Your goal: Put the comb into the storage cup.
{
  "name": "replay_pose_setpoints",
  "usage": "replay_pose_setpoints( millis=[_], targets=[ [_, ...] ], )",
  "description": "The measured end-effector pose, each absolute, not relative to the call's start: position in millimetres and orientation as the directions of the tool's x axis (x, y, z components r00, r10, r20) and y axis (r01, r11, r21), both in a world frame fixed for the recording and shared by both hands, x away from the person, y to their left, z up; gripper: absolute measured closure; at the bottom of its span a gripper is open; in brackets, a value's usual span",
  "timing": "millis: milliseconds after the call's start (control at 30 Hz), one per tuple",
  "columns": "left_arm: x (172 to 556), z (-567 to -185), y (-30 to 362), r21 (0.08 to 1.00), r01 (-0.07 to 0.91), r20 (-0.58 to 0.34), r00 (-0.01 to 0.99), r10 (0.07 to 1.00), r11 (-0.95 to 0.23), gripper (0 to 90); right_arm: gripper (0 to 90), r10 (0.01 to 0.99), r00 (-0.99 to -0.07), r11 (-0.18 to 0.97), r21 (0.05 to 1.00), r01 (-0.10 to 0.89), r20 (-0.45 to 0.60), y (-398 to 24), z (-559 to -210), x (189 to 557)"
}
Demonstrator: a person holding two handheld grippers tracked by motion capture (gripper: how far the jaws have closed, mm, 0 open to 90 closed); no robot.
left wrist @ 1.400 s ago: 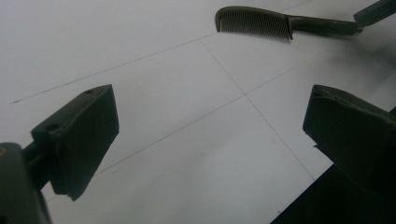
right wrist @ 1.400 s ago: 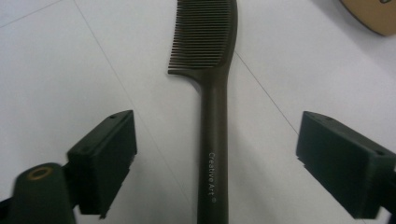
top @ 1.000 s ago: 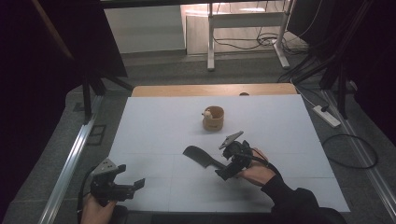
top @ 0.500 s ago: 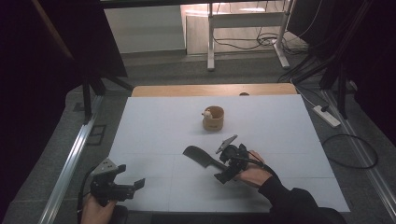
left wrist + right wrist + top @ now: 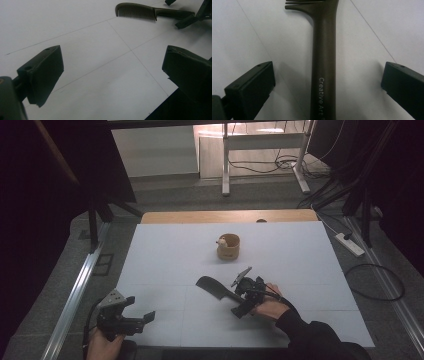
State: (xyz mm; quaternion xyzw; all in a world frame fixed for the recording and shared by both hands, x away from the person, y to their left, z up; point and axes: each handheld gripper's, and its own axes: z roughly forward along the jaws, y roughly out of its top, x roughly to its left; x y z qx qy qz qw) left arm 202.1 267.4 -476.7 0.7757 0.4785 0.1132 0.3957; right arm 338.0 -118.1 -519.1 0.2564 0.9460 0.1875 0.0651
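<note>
- White sheet (image 5: 165, 255) covers my table, with a dim room and cables beyond at the top of the frame.
- Comb (image 5: 212, 288) lies flat at centre, teeth toward the left and handle toward lower right.
- My right gripper (image 5: 243, 296) has slid down from a second ago, off beside the comb and onto its handle.
- Its jaws are spread wide, straddling the handle (image 5: 323, 62) without touching, so I judge a pinch comes next.
- My left gripper (image 5: 131, 319) idles at lower left, jaws apart and holding nothing, same spot as before.
- Small wooden cup (image 5: 228, 247) waits untouched above the comb.
</note>
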Motion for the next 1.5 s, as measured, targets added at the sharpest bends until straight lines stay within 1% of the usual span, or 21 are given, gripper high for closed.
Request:
replay_pose_setpoints(
  millis=[133, 333, 367, 467, 600, 800, 900, 967, 1000, 1033, 1133, 1200, 1500],
  targets=[
    [202.3, -476.7, 267.1, 0.722, 0.652, -0.203, 0.516, 0.832, -0.229, 4.5, 0.0, 0.521, -0.853, 0.791, 0.391, 0.47, -0.028, -117.7, -519.4, 337.3],
    [202.3, -476.8, 267.2, 0.722, 0.653, -0.204, 0.516, 0.832, -0.228, 4.6, 0.0, 0.529, -0.848, 0.795, 0.368, 0.482, -0.032, -115.2, -518.2, 337.4],
    [202.3, -476.6, 267.4, 0.721, 0.654, -0.203, 0.516, 0.832, -0.229, 4.6, 1.1, 0.53, -0.847, 0.795, 0.365, 0.485, -0.029, -115.1, -517.7, 337.3],
    [202.4, -476.7, 267.3, 0.721, 0.654, -0.204, 0.516, 0.832, -0.229, 4.6, 7.6, 0.524, -0.851, 0.8, 0.36, 0.48, -0.029, -114.2, -515.0, 335.8],
    [202.4, -476.7, 267.1, 0.721, 0.654, -0.204, 0.515, 0.833, -0.227, 4.6, 21.4, 0.499, -0.866, 0.814, 0.357, 0.459, -0.025, -112.6, -510.2, 333.4],
    [202.5, -476.7, 267.0, 0.721, 0.655, -0.205, 0.515, 0.832, -0.228, 4.6, 42.4, 0.494, -0.869, 0.813, 0.367, 0.451, -0.025, -114.9, -506.1, 335.1],
    [202.5, -476.7, 267.1, 0.721, 0.655, -0.205, 0.515, 0.832, -0.228, 4.6, 51.0, 0.485, -0.874, 0.817, 0.371, 0.441, -0.028, -115.3, -505.1, 335.3],
    [202.4, -476.7, 267.1, 0.721, 0.655, -0.204, 0.515, 0.833, -0.228, 4.6, 55.0, 0.48, -0.877, 0.82, 0.372, 0.436, -0.03, -115.1, -504.8, 335.1],
    [202.4, -476.7, 267.1, 0.721, 0.655, -0.204, 0.515, 0.833, -0.228, 4.6, 61.3, 0.473, -0.88, 0.822, 0.373, 0.431, -0.025, -115.0, -504.3, 335.0],
    [202.4, -476.7, 267.0, 0.721, 0.655, -0.205, 0.515, 0.832, -0.228, 4.6, 61.3, 0.473, -0.88, 0.822, 0.373, 0.431, -0.025, -115.0, -504.3, 335.0],
    [202.4, -476.7, 267.0, 0.721, 0.655, -0.205, 0.515, 0.832, -0.228, 4.6, 70.2, 0.458, -0.889, 0.829, 0.374, 0.415, -0.028, -114.7, -503.8, 334.6],
    [202.5, -476.7, 267.0, 0.72, 0.655, -0.205, 0.515, 0.832, -0.228, 4.6, 71.9, 0.455, -0.89, 0.83, 0.374, 0.413, -0.027, -114.8, -503.8, 334.8],
    [202.5, -476.5, 266.5, 0.72, 0.653, -0.2, 0.516, 0.833, -0.232, 4.6, 72.6, 0.431, -0.902, 0.837, 0.383, 0.39, -0.024, -116.3, -503.8, 335.5]
  ],
)
